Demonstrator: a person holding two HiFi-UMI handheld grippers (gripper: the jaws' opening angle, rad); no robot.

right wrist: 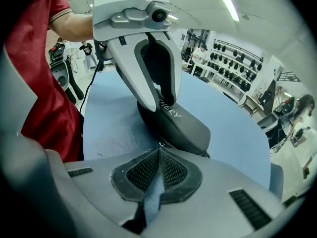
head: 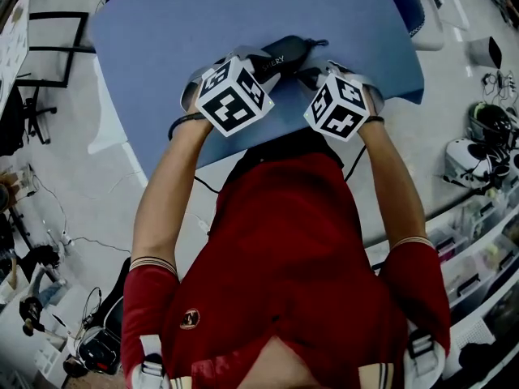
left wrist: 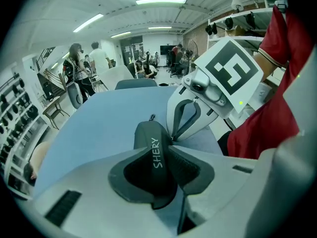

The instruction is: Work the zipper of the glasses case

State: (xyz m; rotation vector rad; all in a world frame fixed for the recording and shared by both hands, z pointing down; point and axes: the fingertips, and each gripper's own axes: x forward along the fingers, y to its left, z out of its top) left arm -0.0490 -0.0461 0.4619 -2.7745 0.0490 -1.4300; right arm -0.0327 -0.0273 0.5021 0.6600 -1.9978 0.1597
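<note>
Clamped across the dark glasses case (left wrist: 151, 135), our left gripper (left wrist: 156, 157) is grasping it near one end, pads pressing on both flanks. Our right gripper (right wrist: 159, 150) is meeting it with jaws clenched tight, tips touching the case's seam. Something small is glinting at those tips. We are judging it to be the zipper pull, though it is too small for us to say whether it is truly pinched. The case is resting on the blue tabletop (head: 243, 14), close to the near edge and just ahead of our red shirt (head: 284, 241).

To do this step well, we are reckoning that the left grip should be pinning the case flat and steady. The right should be drawing along the seam's curve, low and close to the shell, so the slider is not jamming or twisting the case out of the left pads.

Room is lying mostly ahead, with bare blue surface stretching well beyond the case. Behind, the near edge and our own body are crowding us, and the tabletop's right corner is sitting near the right gripper, so any long pull is best heading forward.
</note>
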